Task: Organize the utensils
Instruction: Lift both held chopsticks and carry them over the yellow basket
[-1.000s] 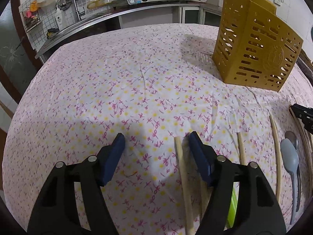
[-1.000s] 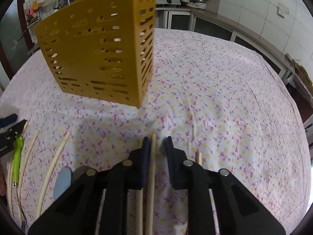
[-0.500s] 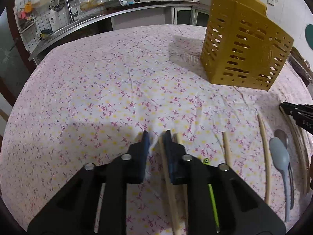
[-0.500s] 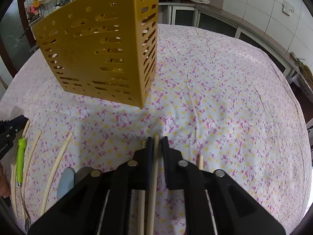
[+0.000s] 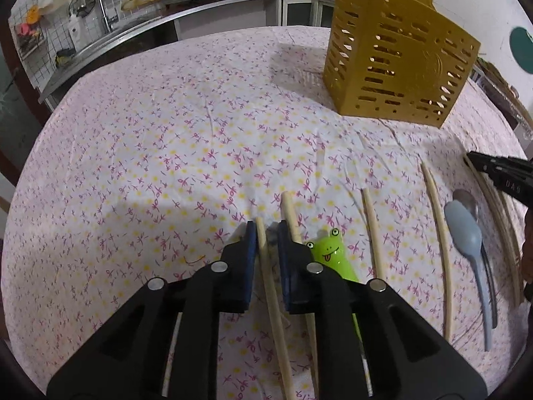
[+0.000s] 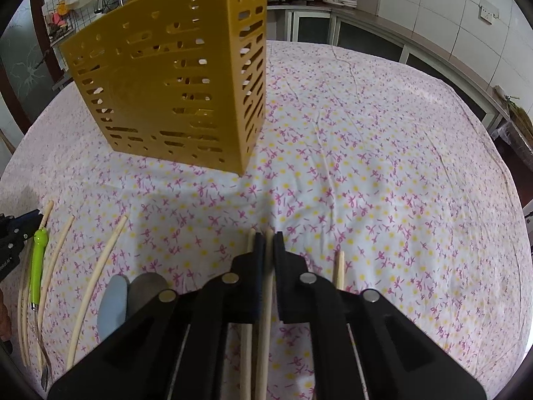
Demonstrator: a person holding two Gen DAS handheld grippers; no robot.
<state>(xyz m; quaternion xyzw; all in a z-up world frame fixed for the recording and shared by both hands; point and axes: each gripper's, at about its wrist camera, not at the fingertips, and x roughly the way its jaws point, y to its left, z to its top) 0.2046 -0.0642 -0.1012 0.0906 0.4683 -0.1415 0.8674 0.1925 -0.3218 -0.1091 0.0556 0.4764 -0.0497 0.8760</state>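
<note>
At the bottom centre of the left wrist view, the left gripper [image 5: 266, 230] had just closed and then eased slightly; a pale wooden chopstick [image 5: 271, 286] ran up between its blue pads, touching the left one, with a small gap on the right. A second chopstick [image 5: 290, 215] lay just right of the jaws, beside a green frog-headed utensil handle [image 5: 328, 255]. Further right lay more chopsticks and a grey-blue spoon [image 5: 464, 225]. In the right wrist view, bottom centre, the right gripper [image 6: 269, 238] was clamped nearly shut on another chopstick [image 6: 266, 303], with one more lying just left of it. Beyond, in the upper part of both views, stood a gold perforated utensil holder [image 6: 173, 90] on the floral tablecloth [image 6: 383, 166]; whether it held anything could not be told through its slots.
</note>
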